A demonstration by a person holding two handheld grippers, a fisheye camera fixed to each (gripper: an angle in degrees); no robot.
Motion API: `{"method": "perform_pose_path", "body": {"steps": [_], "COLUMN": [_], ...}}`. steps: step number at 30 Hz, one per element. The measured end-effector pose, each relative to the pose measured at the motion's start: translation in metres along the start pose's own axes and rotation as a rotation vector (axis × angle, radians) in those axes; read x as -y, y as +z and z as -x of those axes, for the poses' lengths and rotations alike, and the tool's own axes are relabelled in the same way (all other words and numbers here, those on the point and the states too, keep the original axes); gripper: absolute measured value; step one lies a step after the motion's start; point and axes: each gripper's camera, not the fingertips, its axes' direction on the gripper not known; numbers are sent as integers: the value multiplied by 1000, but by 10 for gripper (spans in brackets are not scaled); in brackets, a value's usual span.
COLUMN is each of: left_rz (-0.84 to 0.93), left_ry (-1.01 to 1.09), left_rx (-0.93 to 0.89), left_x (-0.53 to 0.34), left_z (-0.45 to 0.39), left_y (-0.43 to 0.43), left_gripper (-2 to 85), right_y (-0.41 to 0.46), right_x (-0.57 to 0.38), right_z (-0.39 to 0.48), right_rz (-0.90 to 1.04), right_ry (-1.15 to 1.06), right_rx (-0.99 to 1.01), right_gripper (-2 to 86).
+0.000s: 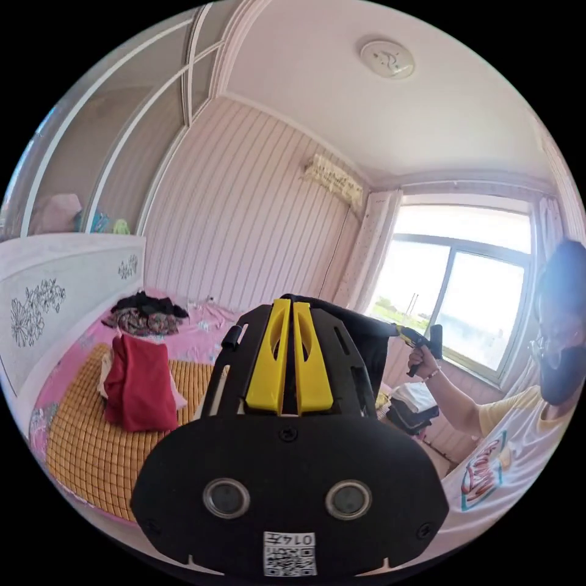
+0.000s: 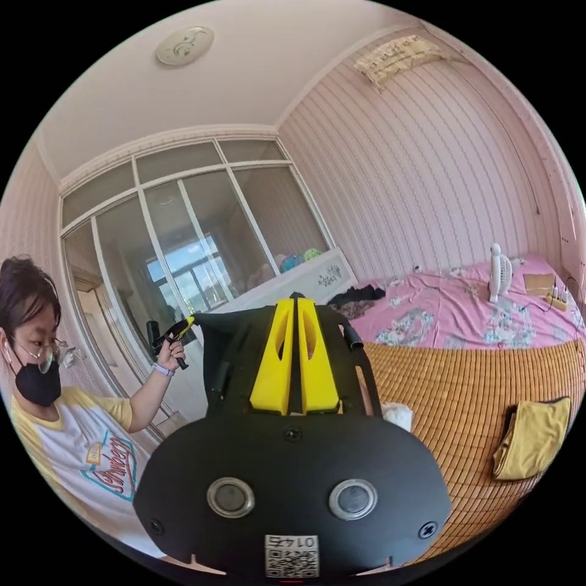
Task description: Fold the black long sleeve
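Two tools hold the black long sleeve (image 1: 366,336) raised above the bed (image 1: 85,439), jaws of each clamped together on its top edge: left tool (image 1: 289,305), right tool (image 2: 292,302); left gripper view has one red garment (image 1: 139,390) on the mat; right gripper view has one yellow garment (image 2: 534,436) and one white fan (image 2: 500,273).

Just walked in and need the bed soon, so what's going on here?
A person is holding a black long sleeve up in the air between two handheld grippers. The left gripper and the right gripper each look shut on an edge of it, so the garment hangs stretched between them, above the woven mat on the bed. Folding has not begun. A red garment and a folded yellow one lie on the mat.
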Motion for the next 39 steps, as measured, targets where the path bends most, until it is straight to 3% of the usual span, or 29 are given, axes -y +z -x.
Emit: {"method": "perform_pose_path", "body": {"steps": [2,6,15,21,24,26,28,31,35,39], "left_rz": [-87,-75,-249,-550,-448,-249,-84,164,182,18], "left_ry": [73,167,206,330,336,260,199,78,-67,86], "left_rx": [14,106,8,-88,-28,31,103,203,176,153], "left_x": [42,75,96,135,165,174,163,122,108,169], "left_z": [-34,-82,-151,-204,-200,-166,-132,-73,-26,-50], "left_y": [-28,-37,-99,-162,-125,-56,9,114,194,207], "left_gripper": [-10,-10,-10,-10,-10,-10,-10,-10,-10,-10], "right_y": [-24,-50,-137,-194,-162,-119,-53,8,32,20], "right_x": [29,66,80,113,134,140,123,90,104,180], "right_z": [27,89,160,240,228,187,112,21,-34,-2], "right_rz": [-72,-75,-173,-358,-231,-47,213,403,354,56], "right_ry": [-64,-225,-346,-558,-558,-474,-347,-162,-59,-284], "right_rx": [22,-166,-141,-68,-245,-320,-416,-461,-514,-537], "right_gripper": [2,2,2,1,1,1,2,2,2,2]}}
